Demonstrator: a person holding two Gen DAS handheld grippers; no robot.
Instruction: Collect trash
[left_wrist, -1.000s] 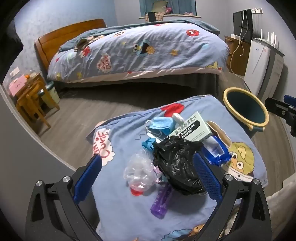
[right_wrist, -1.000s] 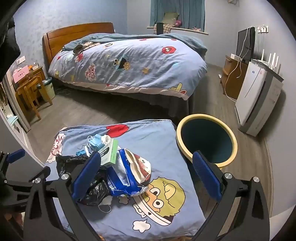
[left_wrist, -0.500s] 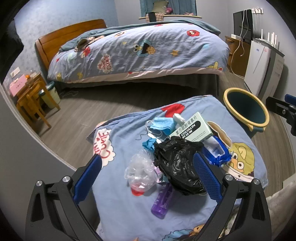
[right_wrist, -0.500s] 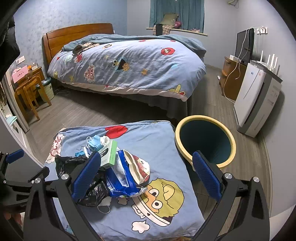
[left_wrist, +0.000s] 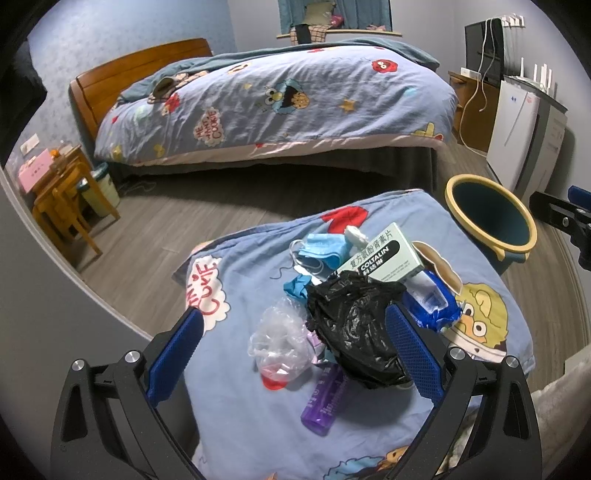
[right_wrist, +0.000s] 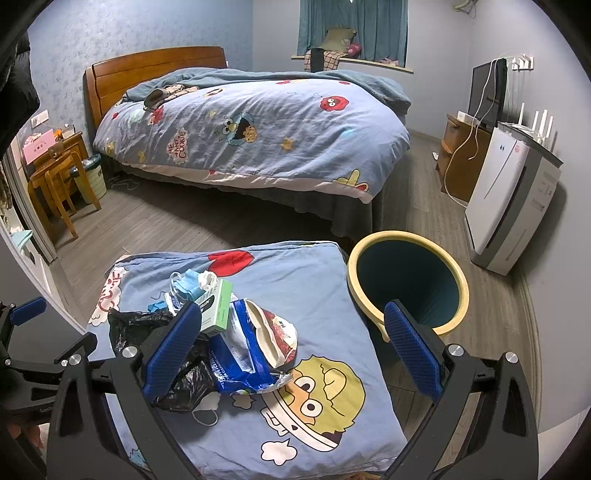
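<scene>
A pile of trash lies on a blue cartoon-print cushion (left_wrist: 236, 280): a black plastic bag (left_wrist: 354, 325), a clear plastic bag (left_wrist: 280, 339), a purple bottle (left_wrist: 325, 402), a green medicine box (left_wrist: 384, 254), a blue face mask (left_wrist: 321, 251) and a blue and white wrapper (right_wrist: 243, 358). My left gripper (left_wrist: 295, 358) is open above the near side of the pile. My right gripper (right_wrist: 291, 350) is open over the wrapper, with the black bag (right_wrist: 147, 332) and box (right_wrist: 218, 306) at its left finger. A yellow-rimmed teal bin (right_wrist: 406, 280) stands right of the cushion.
A large bed (right_wrist: 251, 125) with a matching cover fills the far side across bare wood floor. A white appliance (right_wrist: 509, 199) and wooden cabinet stand at the right wall. A wooden chair (right_wrist: 59, 192), desk and small bin stand at the far left.
Both views have shifted slightly; the right gripper has drawn a little nearer the bin. The trash has not moved and both grippers stay open.
</scene>
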